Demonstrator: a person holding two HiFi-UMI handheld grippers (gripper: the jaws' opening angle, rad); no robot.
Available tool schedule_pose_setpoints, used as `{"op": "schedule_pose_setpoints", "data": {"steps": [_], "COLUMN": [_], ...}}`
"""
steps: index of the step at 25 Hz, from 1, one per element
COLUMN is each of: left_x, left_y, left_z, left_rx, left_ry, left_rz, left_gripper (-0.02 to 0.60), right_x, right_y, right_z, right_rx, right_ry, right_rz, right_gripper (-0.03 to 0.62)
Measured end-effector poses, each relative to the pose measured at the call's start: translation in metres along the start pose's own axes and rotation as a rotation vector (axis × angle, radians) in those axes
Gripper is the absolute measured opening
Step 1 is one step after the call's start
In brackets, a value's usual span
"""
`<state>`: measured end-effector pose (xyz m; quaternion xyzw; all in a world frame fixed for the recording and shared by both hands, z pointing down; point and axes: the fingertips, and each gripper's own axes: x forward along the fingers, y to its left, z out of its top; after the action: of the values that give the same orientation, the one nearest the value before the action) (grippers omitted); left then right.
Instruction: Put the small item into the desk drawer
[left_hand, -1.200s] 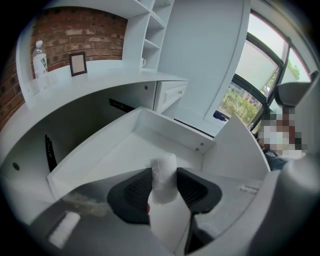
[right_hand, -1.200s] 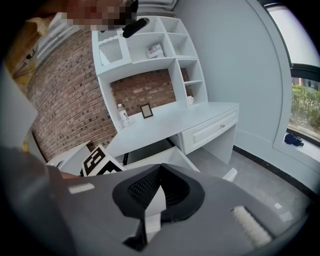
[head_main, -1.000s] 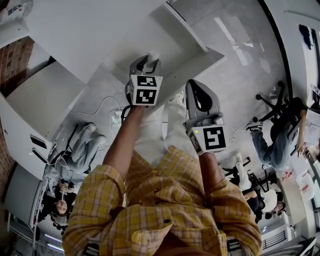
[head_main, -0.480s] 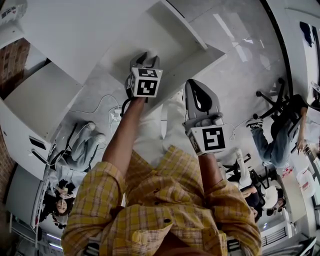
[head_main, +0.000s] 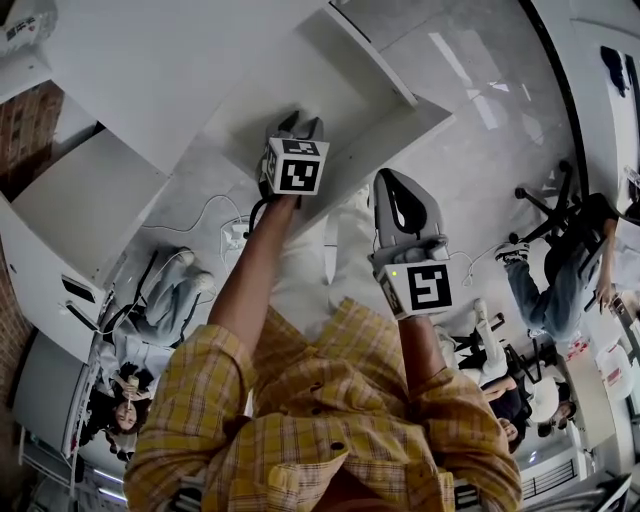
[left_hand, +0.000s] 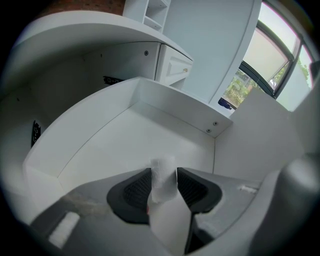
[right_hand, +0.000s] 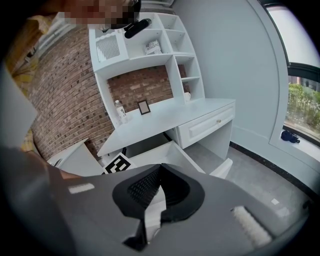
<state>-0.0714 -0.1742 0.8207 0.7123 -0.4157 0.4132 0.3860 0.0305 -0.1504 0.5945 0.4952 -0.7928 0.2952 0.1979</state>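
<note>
My left gripper (head_main: 298, 126) reaches over the open white desk drawer (head_main: 300, 85). In the left gripper view its jaws (left_hand: 164, 182) are shut on a small white bottle-like item (left_hand: 161, 176), which hangs above the drawer's bare white floor (left_hand: 125, 135). In the head view the item is hidden by the gripper. My right gripper (head_main: 390, 180) hovers to the right of the drawer, nearer my body. Its pads (right_hand: 161, 175) meet with nothing between them, and the open drawer (right_hand: 172, 154) shows beyond them.
The white desk (right_hand: 165, 117) carries a bottle (right_hand: 120, 111) and a small frame (right_hand: 144, 106), with shelves (right_hand: 145, 47) above on a brick wall. A power strip and cables (head_main: 232, 232) lie on the floor. A seated person (head_main: 560, 270) and an office chair (head_main: 555, 205) are at right.
My left gripper has moved forward over the drawer with the item in it. My right gripper has drifted slightly back toward my body.
</note>
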Motion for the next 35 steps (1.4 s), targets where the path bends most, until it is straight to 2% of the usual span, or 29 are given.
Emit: {"op": "schedule_pose_setpoints", "data": {"steps": [3,19,29,35], "left_x": [-0.003,-0.041,-0.09,-0.134], "left_y": [0.001,-0.004,-0.014,-0.02], "left_z": [0.005,0.023,0.041,0.056], "left_rx": [0.001,0.003,-0.012,-0.001], "left_ry": [-0.013,-0.078,-0.166,-0.243], "left_rz": [0.004,0.037,0.072,0.094], "left_gripper": [0.173,0.169,0.156,0.126], "right_x": [-0.001,-0.017,-0.038,-0.056], "right_y": [0.0,0.009,0.019,0.027], "right_z": [-0.005,0.01,0.02,0.034], "right_rx": [0.003,-0.039,-0.076,-0.102], "right_ry": [0.037,-0.029,-0.053,-0.089], "right_rz": [-0.01,0.033,0.061,0.07], "right_gripper": [-0.002,-0.002,-0.002,-0.002]}}
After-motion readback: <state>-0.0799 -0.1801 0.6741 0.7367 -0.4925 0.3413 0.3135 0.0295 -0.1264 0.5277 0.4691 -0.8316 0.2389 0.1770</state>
